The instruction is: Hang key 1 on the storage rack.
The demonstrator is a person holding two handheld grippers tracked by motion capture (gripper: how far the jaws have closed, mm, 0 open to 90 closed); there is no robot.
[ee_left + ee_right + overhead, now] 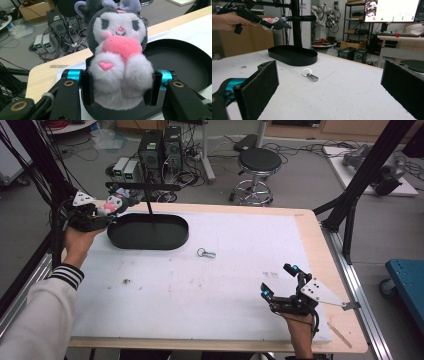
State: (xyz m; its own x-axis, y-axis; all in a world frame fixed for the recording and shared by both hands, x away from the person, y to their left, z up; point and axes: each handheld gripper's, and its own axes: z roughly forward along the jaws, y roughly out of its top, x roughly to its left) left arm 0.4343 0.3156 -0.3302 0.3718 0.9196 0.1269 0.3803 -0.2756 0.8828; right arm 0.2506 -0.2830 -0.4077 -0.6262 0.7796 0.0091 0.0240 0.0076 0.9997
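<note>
Left gripper (100,215) sits at the far left edge of the table (310,227) in the high view, held in the person's left hand (77,240), its jaws clamped on a small plush toy (114,204) that hangs over the left end of the black oval tray (165,240). A thin black post with a crossbar (142,186) rises from that tray. On the white mat (200,290) just right of the tray lies a metal key ring with a clasp (205,253). Right gripper (280,281) rests near the mat's front right corner, jaws spread wide with nothing between them.

From the left gripper view, both pads (87,87) press into the lower body of the plush toy (120,62), which faces the camera upright, a pink heart at its chest, the tray's (190,62) floor behind it.

From the right gripper view, the two pads (262,82) stand far apart over bare mat. Ahead lie the key ring (310,74) and, beyond it, the tray (294,56). The left gripper (265,23) holds the toy (277,23) in the air beside the post (295,22), above the tray's far end.
</note>
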